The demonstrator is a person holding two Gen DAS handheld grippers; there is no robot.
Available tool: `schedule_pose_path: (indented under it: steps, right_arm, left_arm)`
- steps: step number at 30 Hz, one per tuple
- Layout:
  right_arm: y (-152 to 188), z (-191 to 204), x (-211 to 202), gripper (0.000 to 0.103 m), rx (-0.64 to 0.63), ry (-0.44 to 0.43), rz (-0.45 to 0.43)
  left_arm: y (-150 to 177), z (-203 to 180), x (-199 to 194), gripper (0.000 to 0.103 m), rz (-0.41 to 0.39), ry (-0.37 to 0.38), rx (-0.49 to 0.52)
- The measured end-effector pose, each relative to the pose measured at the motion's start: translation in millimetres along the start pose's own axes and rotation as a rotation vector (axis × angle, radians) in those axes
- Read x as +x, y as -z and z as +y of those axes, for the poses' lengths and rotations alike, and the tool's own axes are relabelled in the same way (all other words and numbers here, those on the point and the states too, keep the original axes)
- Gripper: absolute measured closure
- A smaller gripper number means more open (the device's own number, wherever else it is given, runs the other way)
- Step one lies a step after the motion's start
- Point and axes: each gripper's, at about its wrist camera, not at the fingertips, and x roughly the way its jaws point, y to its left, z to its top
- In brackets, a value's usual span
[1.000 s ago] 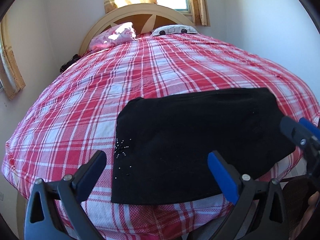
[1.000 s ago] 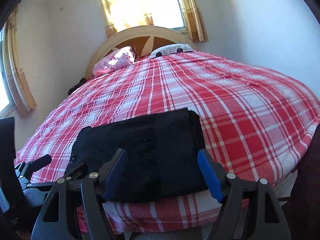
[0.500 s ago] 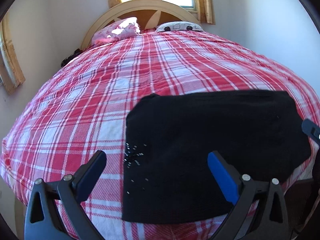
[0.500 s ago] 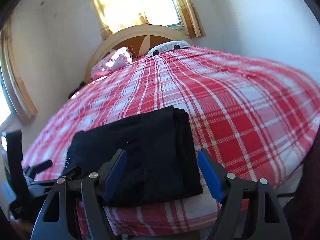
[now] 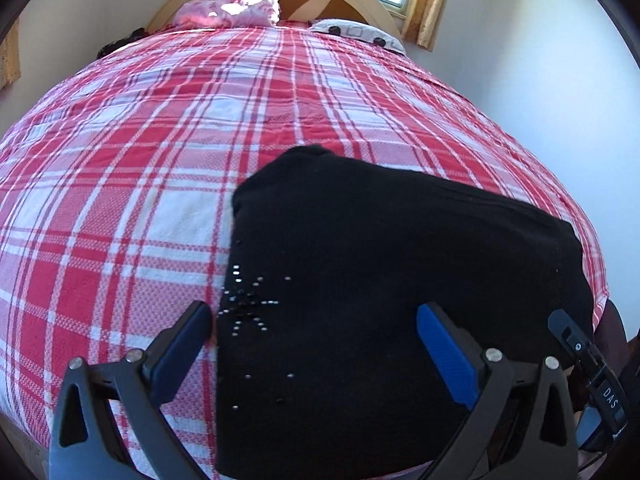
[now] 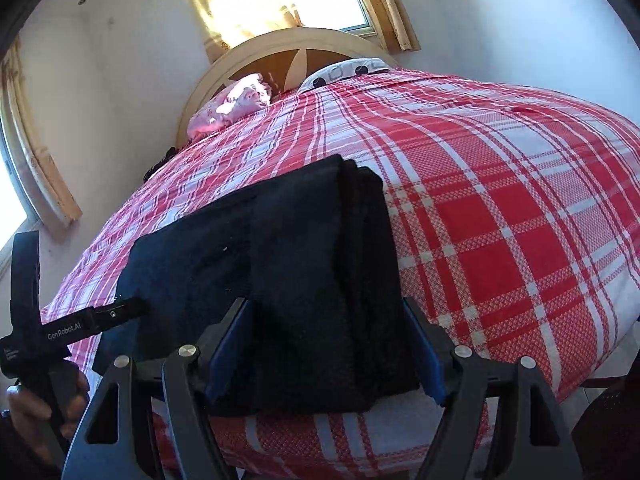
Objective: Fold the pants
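Black folded pants (image 5: pixel 380 280) lie flat on the near part of the bed, with a cluster of shiny studs (image 5: pixel 244 304) by their left edge. My left gripper (image 5: pixel 316 340) is open above that left end; one finger is over the sheet, the other over the cloth. In the right wrist view the pants (image 6: pixel 280 260) show stacked layers at their right end. My right gripper (image 6: pixel 326 348) is open, its blue pads on either side of the near right part, with no pressing visible. The left gripper (image 6: pixel 100 316) also shows there, held by a hand (image 6: pixel 40 400).
A red and white plaid bedspread (image 5: pixel 140 200) covers the bed. A pink pillow (image 5: pixel 228 10) and a white patterned pillow (image 5: pixel 356 34) lie by the arched headboard (image 6: pixel 280 46). Walls stand close on the right. The bed's near edge (image 6: pixel 360 440) runs just below the pants.
Both grippers have come lower and closer to the pants, which now fill more of each view. The left wrist view has rolled. Both pairs of jaws stayed as wide as before.
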Motion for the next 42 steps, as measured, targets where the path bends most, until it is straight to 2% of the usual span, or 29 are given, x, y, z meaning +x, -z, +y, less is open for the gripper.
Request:
schedule_pose_path:
  steps: [5,7,9,12,15,20,22,25,26,30,31,33,35,38,41,42]
  right_arm:
    - [1,4,-2,0.028,-0.013,-0.042,0.02]
    - [3,6,-3,0.032,-0.013,-0.066,0.026]
    - [3,0,-7,0.034,0.004,-0.054,0.011]
    - [2,-21,-15,0.034,0.091,-0.047,-0.034]
    - [3,-32,-12,0.034,0.14,-0.067,-0.031]
    - [0,-27,-18,0.034,0.111,-0.02,-0.085]
    - [-2,-29,-17,0.034,0.117,-0.023,-0.083]
    - [-1,-33,-6,0.033,0.151,-0.103,-0.033]
    - [-3,-33,-6,0.033,0.147,-0.111,-0.038]
    - [-1,-16,-3,0.033,0.074,-0.105,0.009]
    - [0,-12,-3,0.033,0.067,-0.11,0.02]
    - [2,-8,-2,0.039,0.078,-0.136,0.036]
    - [4,-9,0,0.06,0.109,-0.156,0.049]
    - [6,-15,1,0.064,0.14,-0.177,0.047]
    - [5,-8,-1,0.066,0.103,-0.155,0.05]
    - [4,-6,-2,0.066,0.096,-0.154,0.049]
  left_arm:
    - [-1,5,-2,0.0,0.009,0.077,-0.009]
    - [-3,10,-3,0.0,0.016,0.119,-0.012]
    - [-3,14,-5,0.0,0.02,0.151,-0.014]
    - [-2,14,-5,0.0,0.017,0.163,-0.015]
    - [-1,12,-5,0.0,0.008,0.161,-0.028]
    - [2,1,-4,0.001,0.005,0.141,0.023]
    - [2,3,-4,0.003,0.001,0.144,0.011]
    - [1,8,-5,0.014,-0.006,0.152,-0.013]
    - [1,9,-5,0.019,-0.008,0.152,-0.017]
    - [0,4,-5,0.03,-0.002,0.141,0.0]
    - [-1,2,-5,0.037,0.002,0.142,0.008]
    - [-2,-3,-8,0.044,0.004,0.131,0.023]
    - [-4,-7,-9,0.053,0.007,0.119,0.04]
    - [-7,-11,-13,0.064,0.0,0.098,0.058]
    - [-10,-8,-18,0.079,-0.005,0.098,0.047]
    - [-12,-6,-20,0.081,-0.007,0.109,0.039]
